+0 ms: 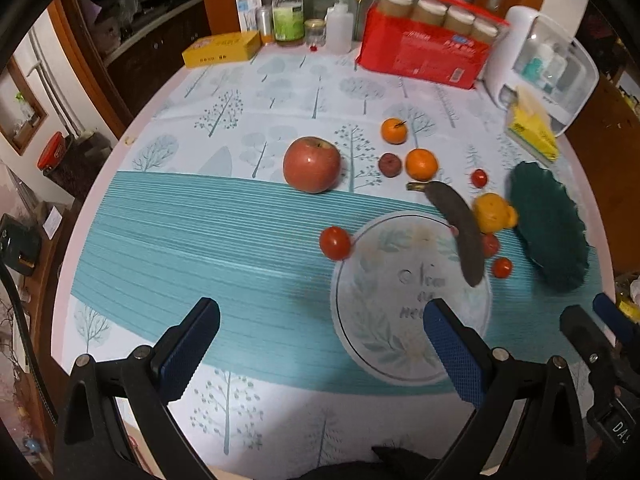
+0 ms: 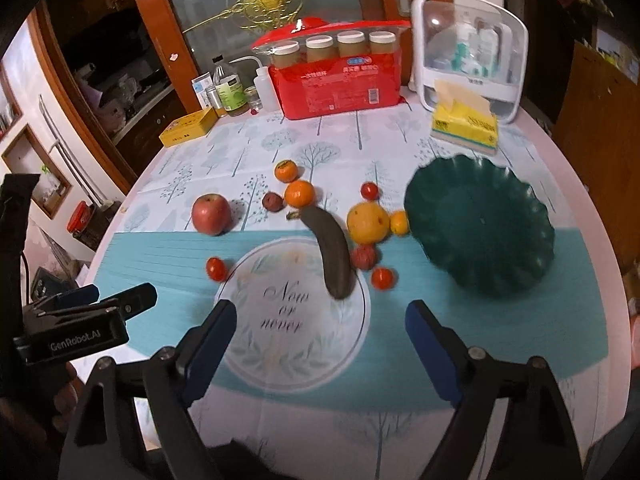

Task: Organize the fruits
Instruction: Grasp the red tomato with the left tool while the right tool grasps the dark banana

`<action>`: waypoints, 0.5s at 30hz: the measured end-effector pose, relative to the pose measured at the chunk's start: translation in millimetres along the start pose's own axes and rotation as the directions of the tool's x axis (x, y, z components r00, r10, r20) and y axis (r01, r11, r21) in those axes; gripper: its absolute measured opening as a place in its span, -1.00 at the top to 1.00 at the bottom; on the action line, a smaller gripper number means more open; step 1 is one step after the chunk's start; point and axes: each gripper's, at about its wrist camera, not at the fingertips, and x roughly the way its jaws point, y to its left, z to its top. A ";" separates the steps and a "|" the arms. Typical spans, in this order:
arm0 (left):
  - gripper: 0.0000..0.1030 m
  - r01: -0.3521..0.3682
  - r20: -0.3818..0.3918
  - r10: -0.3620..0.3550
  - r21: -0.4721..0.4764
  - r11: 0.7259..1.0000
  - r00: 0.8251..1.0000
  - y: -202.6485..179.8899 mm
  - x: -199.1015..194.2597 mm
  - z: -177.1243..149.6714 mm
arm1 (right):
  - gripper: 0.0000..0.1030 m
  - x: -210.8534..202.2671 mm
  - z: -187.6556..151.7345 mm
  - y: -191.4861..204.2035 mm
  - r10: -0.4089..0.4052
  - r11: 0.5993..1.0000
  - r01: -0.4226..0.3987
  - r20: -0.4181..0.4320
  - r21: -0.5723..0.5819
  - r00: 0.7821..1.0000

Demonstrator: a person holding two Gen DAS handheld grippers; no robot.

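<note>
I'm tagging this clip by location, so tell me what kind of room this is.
Most likely a home dining room: a round table under a tree-print tablecloth, loose fruit such as a red apple on it, and household clutter at the back, including a yellow tissue pack and a wooden cabinet.

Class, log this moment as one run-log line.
left tool: open, empty | right tool: open, empty | banana: partly on white plate | green bowl: empty | apple: on cloth

Home: tablecloth-covered dining table (image 2: 560, 184), wooden cabinets (image 1: 160, 44)

red package (image 2: 340, 80), yellow box (image 2: 188, 127) and tissue pack (image 2: 466, 126) line the table's far edge.
</note>
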 end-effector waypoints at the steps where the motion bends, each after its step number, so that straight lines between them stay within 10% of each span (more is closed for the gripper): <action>1: -0.90 0.002 -0.011 -0.002 -0.004 1.000 1.000 0.9 7.0 5.1 | -0.63 5.3 4.3 0.8 -0.003 1.000 0.003 0.009 -0.012 1.000; 15: -0.41 0.024 -0.151 -0.030 -0.043 0.999 0.988 1.4 106.5 47.7 | 0.02 108.7 30.6 9.7 -0.053 0.986 0.057 0.028 -0.157 0.998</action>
